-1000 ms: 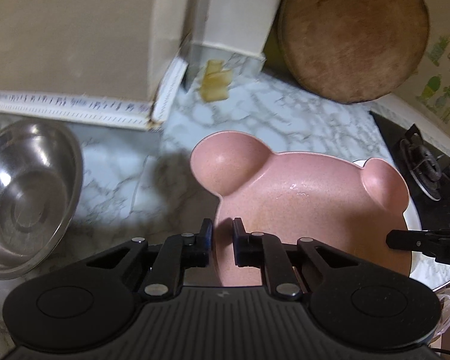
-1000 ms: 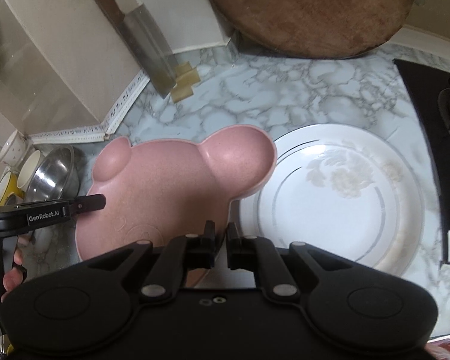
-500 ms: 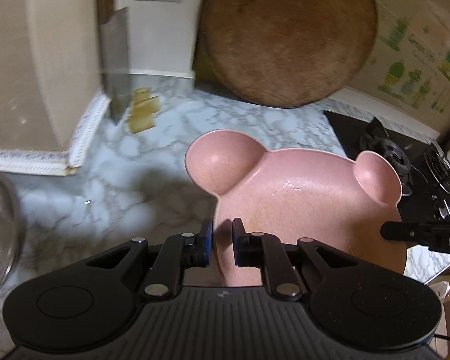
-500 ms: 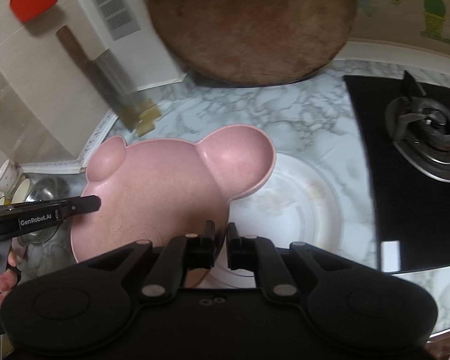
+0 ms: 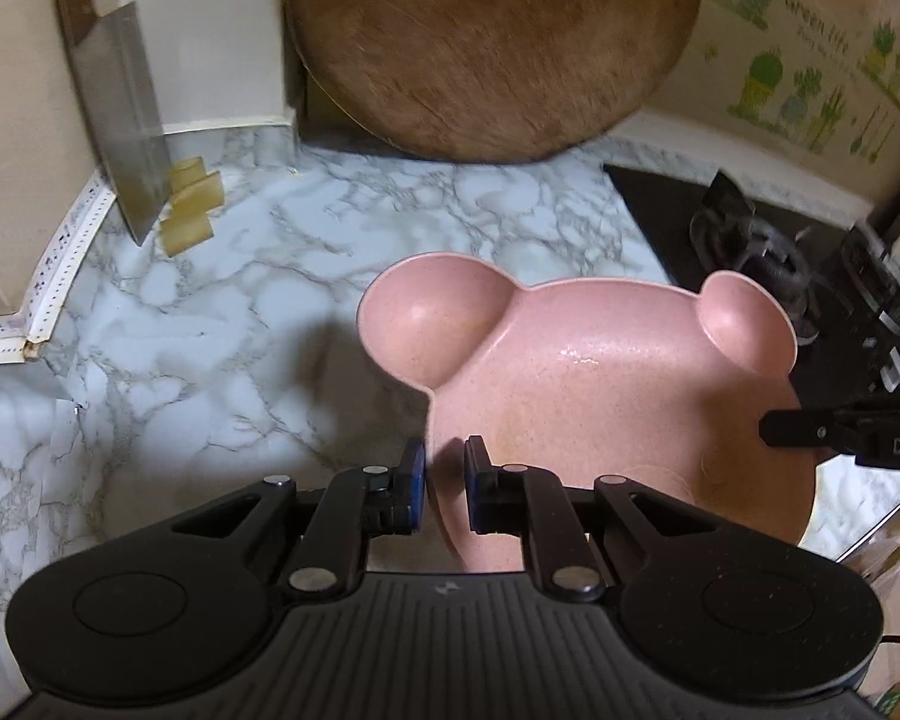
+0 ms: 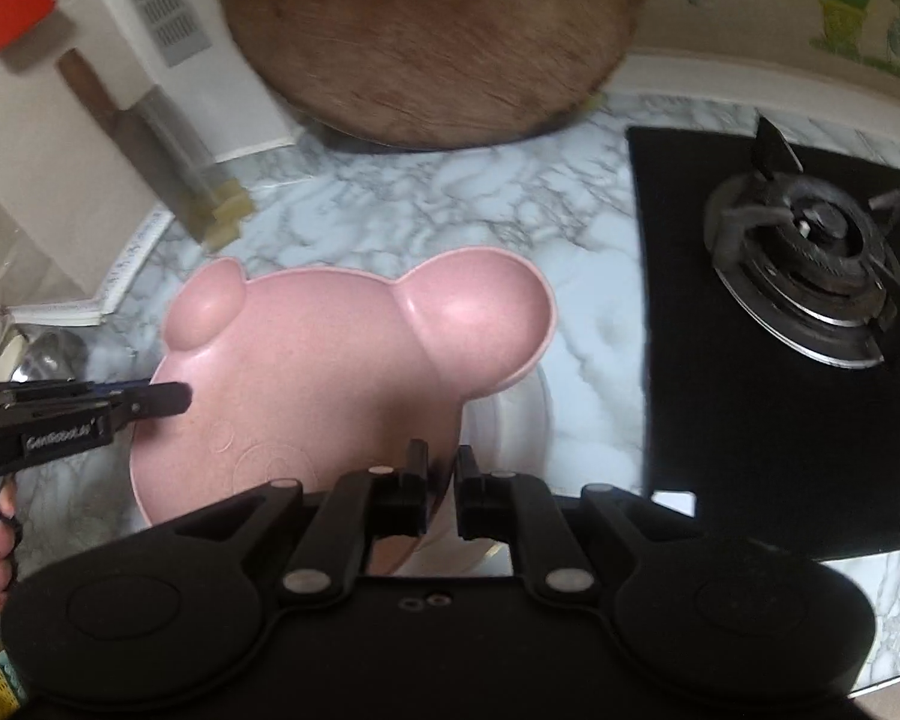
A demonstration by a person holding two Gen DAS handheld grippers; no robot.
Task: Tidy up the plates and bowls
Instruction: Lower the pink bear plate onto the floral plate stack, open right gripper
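The pink bear-shaped plate (image 5: 618, 396) is held above the marble table (image 5: 222, 312). The left tool (image 5: 445, 483) and the right tool (image 6: 441, 492) each pinch its rim.

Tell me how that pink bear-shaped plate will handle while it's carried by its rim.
The pink bear-shaped plate probably stays stiff: gripped only at its edges by the left tool and right tool, it shows no sag. It looks like light moulded plastic, so unlikely to shatter. The glossy wet-looking patch inside suggests it may be slippery.
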